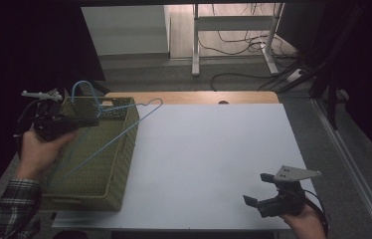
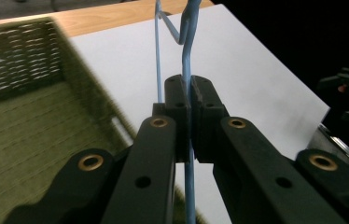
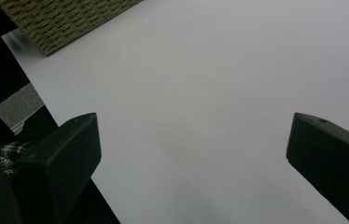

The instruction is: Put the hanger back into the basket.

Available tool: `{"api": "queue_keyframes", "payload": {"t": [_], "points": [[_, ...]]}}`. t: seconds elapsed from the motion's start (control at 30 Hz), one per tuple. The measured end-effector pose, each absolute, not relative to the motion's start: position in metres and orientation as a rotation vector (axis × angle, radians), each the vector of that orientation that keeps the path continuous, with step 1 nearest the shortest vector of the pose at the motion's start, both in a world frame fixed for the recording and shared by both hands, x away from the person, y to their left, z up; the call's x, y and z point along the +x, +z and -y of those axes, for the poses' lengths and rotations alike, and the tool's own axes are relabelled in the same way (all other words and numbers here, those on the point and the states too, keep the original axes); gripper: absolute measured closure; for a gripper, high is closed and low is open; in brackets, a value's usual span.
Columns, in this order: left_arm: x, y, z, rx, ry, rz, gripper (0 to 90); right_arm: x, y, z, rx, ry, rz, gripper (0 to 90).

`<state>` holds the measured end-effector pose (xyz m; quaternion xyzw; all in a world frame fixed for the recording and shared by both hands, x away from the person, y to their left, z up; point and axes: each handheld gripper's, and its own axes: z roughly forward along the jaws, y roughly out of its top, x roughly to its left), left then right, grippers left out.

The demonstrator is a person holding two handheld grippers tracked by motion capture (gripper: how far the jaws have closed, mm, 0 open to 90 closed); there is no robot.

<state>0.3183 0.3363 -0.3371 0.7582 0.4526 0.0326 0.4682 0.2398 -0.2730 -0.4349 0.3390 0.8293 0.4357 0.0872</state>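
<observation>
Evidently the step in hand was lifting a blue wire hanger [image 1: 105, 143] out of the green woven basket [image 1: 119, 164] at the worktop's [image 1: 214, 159] left edge. The left tongs [image 1: 94, 119] were clamped on the wire near its hook (pads pressed tight), the frame slanting over the basket. The right tongs [image 1: 256, 188] stood wide and empty at the near right. Next, I judge, the hanger must clear the rim and come rightward.

White tabletop [image 1: 214, 159], desk legs [image 1: 195, 45] w/ cables [image 1: 233, 42] behind (floor level).
</observation>
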Motion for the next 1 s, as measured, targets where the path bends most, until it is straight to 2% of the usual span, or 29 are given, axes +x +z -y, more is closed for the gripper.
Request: {"api": "queue_keyframes", "payload": {"t": [0.37,0.57,1.0], "points": [[0.304,-0.351,-0.402,1.752,0.148,-1.232,87.3,0.232,-0.441,0.285,1.051,1.277,-2.447,2.6],[0.301,-0.359,-0.423,1.731,0.17,-1.256,87.4,0.232,-0.444,0.284,1.054,1.258,-2.463,2.6],[0.322,-0.396,-0.431,1.737,0.155,-1.211,87.3,0.233,-0.449,0.283,1.046,1.23,-2.493,2.8]]}}
